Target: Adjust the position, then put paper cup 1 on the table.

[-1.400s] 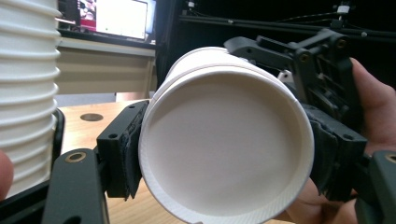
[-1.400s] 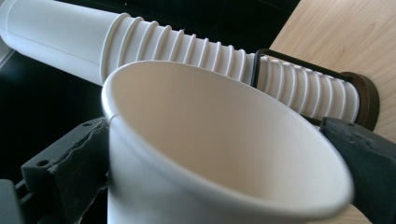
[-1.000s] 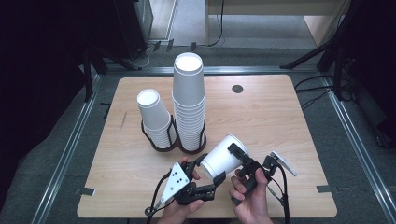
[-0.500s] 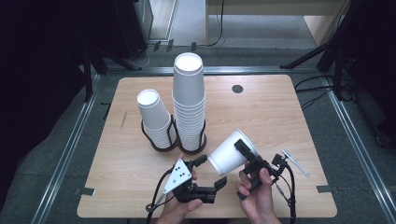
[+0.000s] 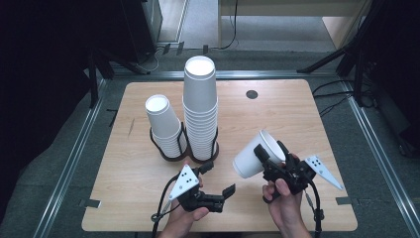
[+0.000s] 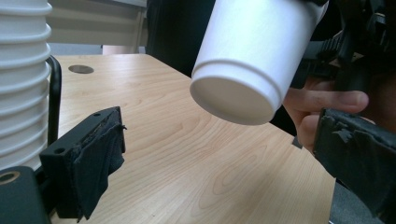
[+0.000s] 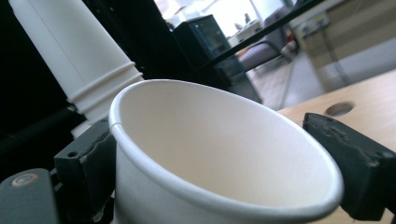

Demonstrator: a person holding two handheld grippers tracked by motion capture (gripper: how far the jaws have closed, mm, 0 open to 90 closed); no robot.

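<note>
A white paper cup [image 5: 250, 161] hangs tilted above the table's front right, mouth toward my right gripper [image 5: 271, 151], which is shut on its rim. In the right gripper view the cup [image 7: 210, 154] sits between both jaws, which have just closed a little on it. My left gripper [image 5: 218, 179] rests low at the front centre, open, its jaws just having opened with nothing between them. From the left gripper view the cup's base [image 6: 233, 100] floats ahead, above and beyond the left gripper [image 6: 219, 154].
Two upside-down stacks of white cups, a tall one [image 5: 200, 109] and a short one [image 5: 163, 124], stand in a black wire holder [image 5: 171, 156] at the middle left of the wooden table [image 5: 297, 114]. A round cable hole [image 5: 252, 94] lies at the back.
The left gripper's jaws have opened and let go of the cup's base. The right gripper has carried the cup up and to the right, away from the left gripper.
</note>
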